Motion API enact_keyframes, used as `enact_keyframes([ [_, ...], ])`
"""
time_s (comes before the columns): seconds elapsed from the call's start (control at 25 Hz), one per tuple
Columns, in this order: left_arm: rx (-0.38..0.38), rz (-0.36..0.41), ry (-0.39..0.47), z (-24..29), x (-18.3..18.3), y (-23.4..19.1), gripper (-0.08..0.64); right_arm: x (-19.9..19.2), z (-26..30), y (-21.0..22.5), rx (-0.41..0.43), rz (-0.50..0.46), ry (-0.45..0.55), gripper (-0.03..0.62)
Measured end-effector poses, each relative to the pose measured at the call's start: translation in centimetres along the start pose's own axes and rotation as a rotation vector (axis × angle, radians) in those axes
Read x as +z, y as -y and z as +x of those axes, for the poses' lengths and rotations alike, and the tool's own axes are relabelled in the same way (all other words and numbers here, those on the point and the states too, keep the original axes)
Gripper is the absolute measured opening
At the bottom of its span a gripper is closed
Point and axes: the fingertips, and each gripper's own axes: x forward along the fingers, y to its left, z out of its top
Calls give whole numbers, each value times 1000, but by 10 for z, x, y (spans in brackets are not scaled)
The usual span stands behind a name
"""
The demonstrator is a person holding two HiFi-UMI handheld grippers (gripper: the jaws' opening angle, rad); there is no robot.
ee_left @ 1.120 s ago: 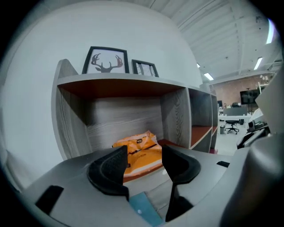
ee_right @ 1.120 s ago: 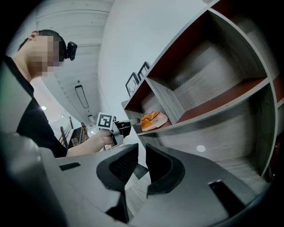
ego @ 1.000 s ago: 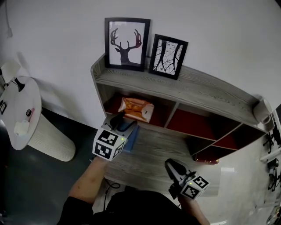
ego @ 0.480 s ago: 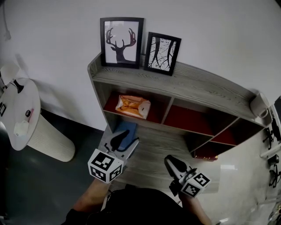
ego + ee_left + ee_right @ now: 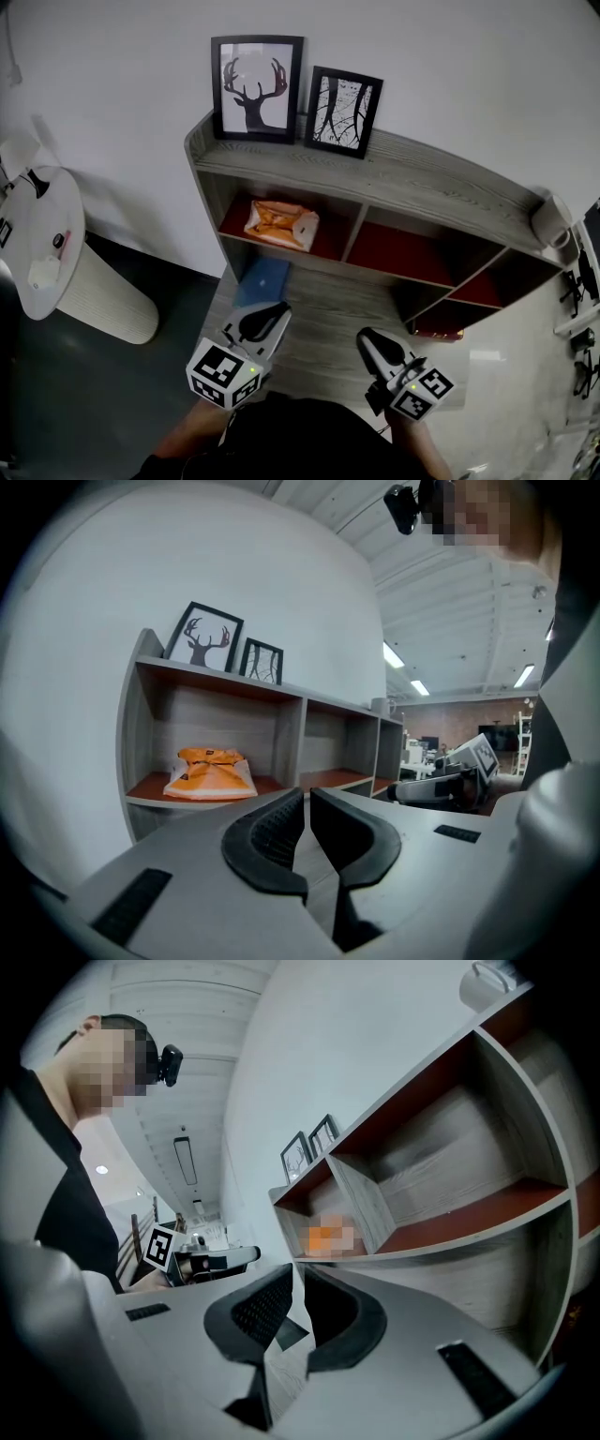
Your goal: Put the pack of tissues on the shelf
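The orange pack of tissues (image 5: 279, 225) lies in the shelf's (image 5: 422, 187) upper left compartment, and it also shows in the left gripper view (image 5: 210, 772). My left gripper (image 5: 267, 319) hangs well in front of the shelf, apart from the pack. Its jaws are closing and stand almost together, with nothing between them (image 5: 307, 799). My right gripper (image 5: 373, 342) is level with it to the right, shut and empty (image 5: 297, 1283). In the right gripper view the pack is only a blurred orange patch.
A blue flat thing (image 5: 262, 279) lies on the low grey board in front of the shelf. Two framed pictures (image 5: 255, 89) (image 5: 343, 111) lean on the shelf top, and a white mug (image 5: 548, 220) stands at its right end. A round white side table (image 5: 37, 234) stands at the left.
My left gripper has drawn back from the shelf toward the person and its jaws have closed. The tissue pack stays in its compartment. The right gripper has barely moved.
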Motion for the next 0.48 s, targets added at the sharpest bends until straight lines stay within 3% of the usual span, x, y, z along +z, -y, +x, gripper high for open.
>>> enact_keyframes([
  [0.48,-37,0,12,5,2,14,21,8,-7,3,-18,-28,32,19],
])
